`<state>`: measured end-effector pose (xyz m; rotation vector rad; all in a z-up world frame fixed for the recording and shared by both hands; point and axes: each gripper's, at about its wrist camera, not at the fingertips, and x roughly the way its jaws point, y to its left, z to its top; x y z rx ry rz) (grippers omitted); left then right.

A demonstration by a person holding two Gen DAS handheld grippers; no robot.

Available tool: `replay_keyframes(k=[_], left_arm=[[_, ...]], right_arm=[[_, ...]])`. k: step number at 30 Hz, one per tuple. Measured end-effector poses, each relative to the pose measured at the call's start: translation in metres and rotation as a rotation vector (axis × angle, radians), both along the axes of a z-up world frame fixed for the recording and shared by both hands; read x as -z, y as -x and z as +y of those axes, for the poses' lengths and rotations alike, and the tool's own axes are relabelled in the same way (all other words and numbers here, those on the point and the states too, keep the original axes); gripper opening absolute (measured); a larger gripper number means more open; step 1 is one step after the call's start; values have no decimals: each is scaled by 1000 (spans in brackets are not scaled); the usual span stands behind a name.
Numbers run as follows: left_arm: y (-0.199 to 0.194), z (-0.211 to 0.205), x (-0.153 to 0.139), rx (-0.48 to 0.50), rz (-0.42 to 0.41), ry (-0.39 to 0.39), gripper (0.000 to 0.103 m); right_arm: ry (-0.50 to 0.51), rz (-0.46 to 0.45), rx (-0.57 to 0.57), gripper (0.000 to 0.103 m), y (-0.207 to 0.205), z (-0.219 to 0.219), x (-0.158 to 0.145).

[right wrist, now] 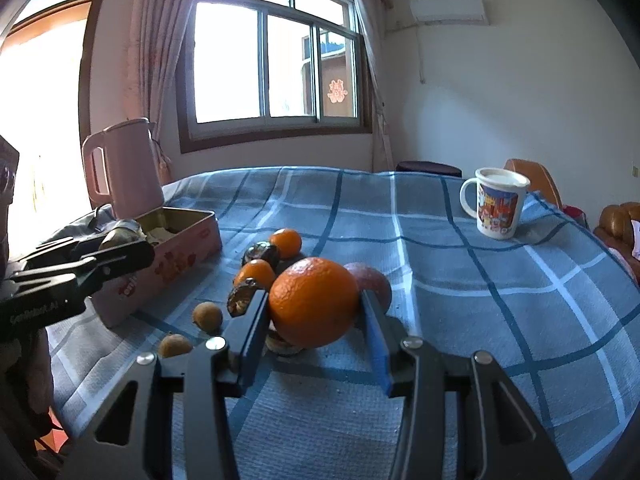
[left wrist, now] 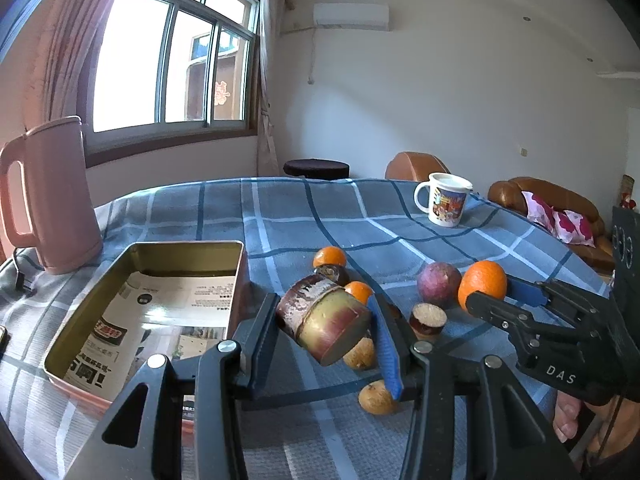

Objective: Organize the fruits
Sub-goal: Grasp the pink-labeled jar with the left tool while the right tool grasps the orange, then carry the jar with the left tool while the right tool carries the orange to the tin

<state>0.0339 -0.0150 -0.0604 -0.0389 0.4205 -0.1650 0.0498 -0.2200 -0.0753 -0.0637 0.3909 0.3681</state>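
Observation:
My left gripper is shut on a short purple-green sugarcane piece, held in the air just right of the open gold-lined tin box. In the right wrist view, my right gripper is shut on a large orange, lifted slightly above the fruit pile. On the cloth lie a purple passion fruit, two small oranges, another cut sugarcane piece and two brown longans. The right gripper with its orange also shows in the left wrist view.
A pink kettle stands behind the tin box, which is lined with newspaper. A printed white mug sits at the far right of the blue checked tablecloth. Brown sofas stand beyond the table. A hand shows at the lower right.

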Motion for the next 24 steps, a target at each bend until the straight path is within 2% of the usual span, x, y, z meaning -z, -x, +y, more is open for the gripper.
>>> replay_keyframes(k=[24], left_arm=[[11, 8, -12, -56, -80, 4, 46]], right_arm=[[-4, -119, -23, 48, 18, 1, -3]])
